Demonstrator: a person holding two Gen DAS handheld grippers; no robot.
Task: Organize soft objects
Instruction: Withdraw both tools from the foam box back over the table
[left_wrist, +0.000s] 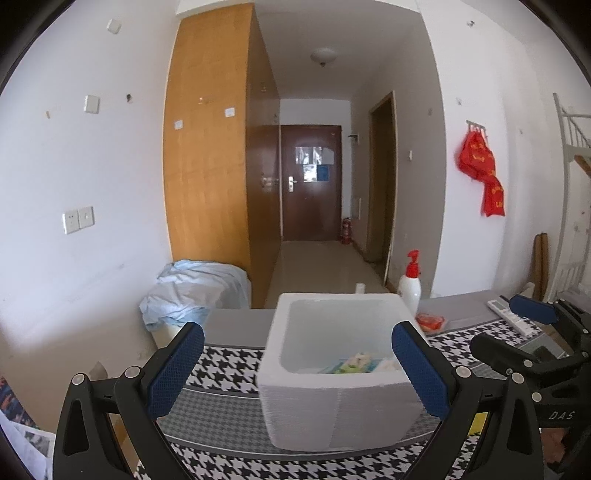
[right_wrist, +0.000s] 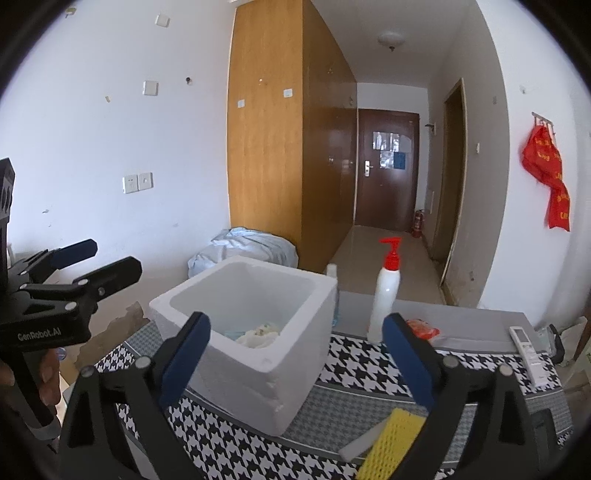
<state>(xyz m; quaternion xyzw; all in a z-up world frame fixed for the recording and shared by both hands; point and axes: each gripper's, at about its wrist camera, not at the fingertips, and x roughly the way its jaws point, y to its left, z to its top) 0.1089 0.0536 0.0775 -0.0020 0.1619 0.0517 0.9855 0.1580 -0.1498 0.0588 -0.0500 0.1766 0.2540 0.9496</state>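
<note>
Right wrist view, right gripper (right_wrist: 297, 354) jaws wide, empty, foam box (right_wrist: 295, 354) of soft items ahead, yellow sponge (right_wrist: 393, 443) below, left gripper (left_wrist: 297, 365) likewise spread, empty.

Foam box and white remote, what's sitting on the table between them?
The pump bottle and an orange packet, seen in the right wrist view between foam box and remote.

A pump bottle (right_wrist: 384, 295) stands upright on the houndstooth cloth (right_wrist: 354, 360), with an orange packet (right_wrist: 423, 326) just at its four o'clock. A remote (right_wrist: 528, 354) lies at the cloth's three o'clock. A red bag (right_wrist: 546, 177) hangs on the wall at two o'clock, and a blue sheet (left_wrist: 195, 291) is heaped by the wardrobe (left_wrist: 207, 147).
</note>
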